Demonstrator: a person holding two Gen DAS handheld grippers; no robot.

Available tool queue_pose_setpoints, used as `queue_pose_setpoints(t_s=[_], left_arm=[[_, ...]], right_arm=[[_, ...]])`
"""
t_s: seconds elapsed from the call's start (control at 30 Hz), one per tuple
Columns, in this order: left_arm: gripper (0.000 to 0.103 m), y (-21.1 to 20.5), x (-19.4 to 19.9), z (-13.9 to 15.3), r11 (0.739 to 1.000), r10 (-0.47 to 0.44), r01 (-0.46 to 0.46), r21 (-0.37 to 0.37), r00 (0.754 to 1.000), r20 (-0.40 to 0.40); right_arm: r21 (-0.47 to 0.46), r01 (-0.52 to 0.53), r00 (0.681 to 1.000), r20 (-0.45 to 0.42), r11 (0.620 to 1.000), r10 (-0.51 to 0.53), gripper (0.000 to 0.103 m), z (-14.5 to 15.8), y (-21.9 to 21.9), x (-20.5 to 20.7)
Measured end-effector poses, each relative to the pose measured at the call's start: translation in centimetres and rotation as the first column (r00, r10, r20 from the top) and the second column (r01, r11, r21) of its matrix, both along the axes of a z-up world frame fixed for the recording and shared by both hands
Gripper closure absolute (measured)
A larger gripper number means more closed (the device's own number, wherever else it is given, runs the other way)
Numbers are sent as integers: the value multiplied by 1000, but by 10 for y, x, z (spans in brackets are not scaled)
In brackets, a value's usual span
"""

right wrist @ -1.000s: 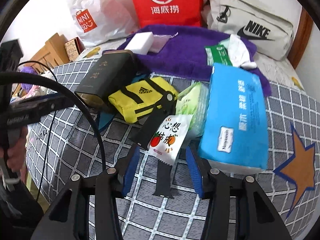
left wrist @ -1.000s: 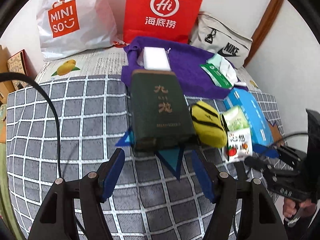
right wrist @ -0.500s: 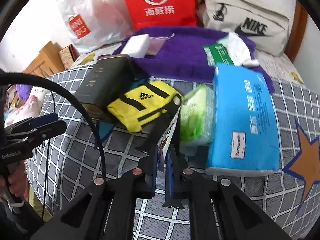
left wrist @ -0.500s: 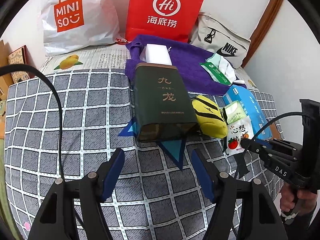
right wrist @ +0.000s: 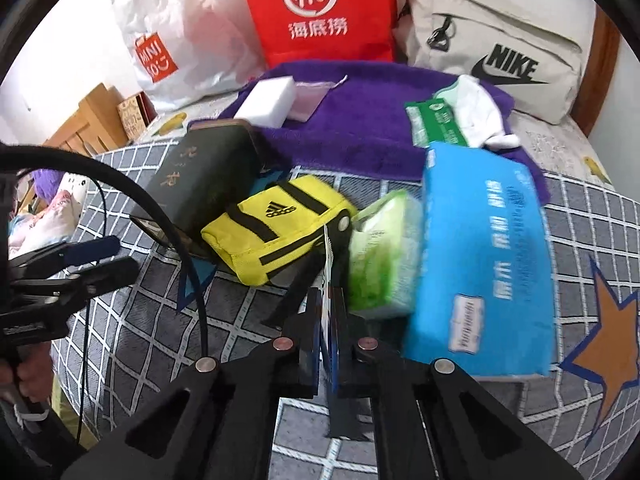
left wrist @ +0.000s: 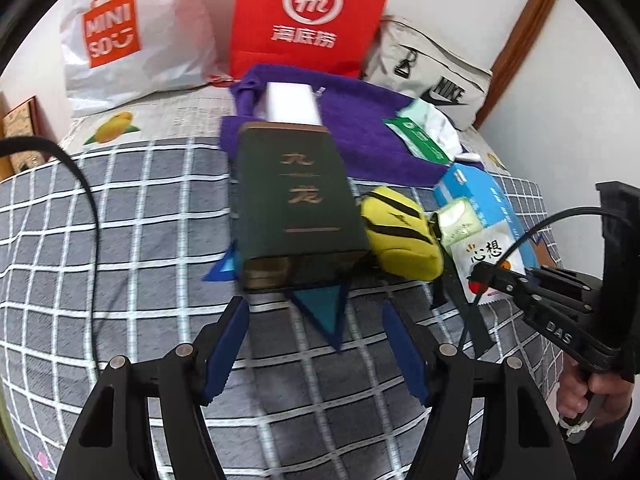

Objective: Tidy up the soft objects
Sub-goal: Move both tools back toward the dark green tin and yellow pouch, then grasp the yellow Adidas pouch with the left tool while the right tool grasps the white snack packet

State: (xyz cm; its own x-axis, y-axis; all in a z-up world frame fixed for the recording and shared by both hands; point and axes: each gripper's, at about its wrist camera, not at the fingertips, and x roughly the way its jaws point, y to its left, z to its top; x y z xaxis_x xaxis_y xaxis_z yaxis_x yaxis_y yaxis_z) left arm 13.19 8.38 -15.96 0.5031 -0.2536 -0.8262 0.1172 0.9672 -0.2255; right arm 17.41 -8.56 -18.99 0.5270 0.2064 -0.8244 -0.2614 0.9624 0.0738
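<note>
My right gripper (right wrist: 329, 300) is shut on a white tissue packet with a red tomato print (left wrist: 486, 264), held edge-on between the blue pads and lifted off the checked bed cover. Beside it lie a yellow Adidas pouch (right wrist: 276, 228), a green wipes pack (right wrist: 382, 252) and a blue tissue pack (right wrist: 484, 256). My left gripper (left wrist: 316, 344) is open and empty, just in front of a dark green box (left wrist: 298, 204). A purple towel (right wrist: 360, 120) behind holds a white sponge (right wrist: 266, 102) and a green-white packet (right wrist: 440, 124).
Against the wall stand a white Miniso bag (left wrist: 120, 40), a red paper bag (left wrist: 308, 20) and a beige Nike bag (right wrist: 496, 48). A black strap (right wrist: 296, 300) trails from the yellow pouch. Wooden furniture (right wrist: 80, 132) is left of the bed.
My right gripper closed on the tomato-print packet and has lifted it, turning it edge-on. My left gripper stayed open and shifted slightly before the green box.
</note>
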Motion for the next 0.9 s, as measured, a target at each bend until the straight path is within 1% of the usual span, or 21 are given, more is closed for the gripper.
queue_pose_setpoints(t_s=[0.1,0.2,0.3,0.33,0.4,0.43,0.47,0.5,0.53,0.57,0.6,0.63,0.67,0.73,0.77,0.8,0.83,0.9], left_arm=[[36,-16,5,-3,1000,-18,18,-1,1000,-10],[36,-31,6,-1,998,-38,37,55,999,9],[36,-49,3,8,990,-110,105,91,993,49],[36,-57,3,11,983,-144,135,127,987,68],[36,-70,4,15,964,-181,160,213,980,84],[36,-80,5,15,940,-214,181,288,973,89],[35,-87,5,14,919,-243,200,340,966,89],[35,-95,6,11,890,-279,224,397,956,86],[35,-101,7,10,866,-300,236,440,950,81],[35,-104,8,8,851,-315,246,465,946,77],[35,-109,10,5,827,-344,271,492,937,63],[35,-113,10,3,814,-362,288,505,931,53],[35,-114,11,3,807,-372,297,511,927,49],[31,-121,11,-1,779,-410,326,536,911,41],[31,-123,11,-3,766,-422,334,550,906,38],[31,-127,10,-5,747,-439,344,570,898,33],[30,-131,8,-7,722,-460,357,593,887,26],[28,-136,7,-10,697,-479,368,615,878,17]], right_arm=[[7,0,1000,20,1000,0,99,9,-10,-8],[19,0,999,39,1000,-1,99,17,-19,-15],[29,-2,998,63,1000,0,99,26,-32,-23],[29,-2,998,67,1000,0,99,28,-35,-24],[33,3,997,79,999,-5,99,30,-41,-26],[37,3,997,82,999,-6,99,31,-45,-27],[39,3,996,86,999,-7,99,32,-48,-28],[40,7,996,93,999,-11,99,33,-53,-29],[45,9,995,95,999,-14,99,34,-56,-29],[54,10,995,95,998,-15,99,34,-60,-30],[65,13,995,97,998,-19,99,35,-63,-31],[64,20,994,102,998,-26,99,35,-67,-33],[60,23,994,104,998,-29,99,35,-69,-34],[63,31,993,108,998,-38,99,35,-75,-36],[65,33,993,109,997,-40,99,35,-77,-37],[64,37,993,112,997,-44,99,35,-79,-38],[62,41,992,114,997,-48,99,36,-82,-39],[62,50,992,116,997,-57,99,37,-88,-39]])
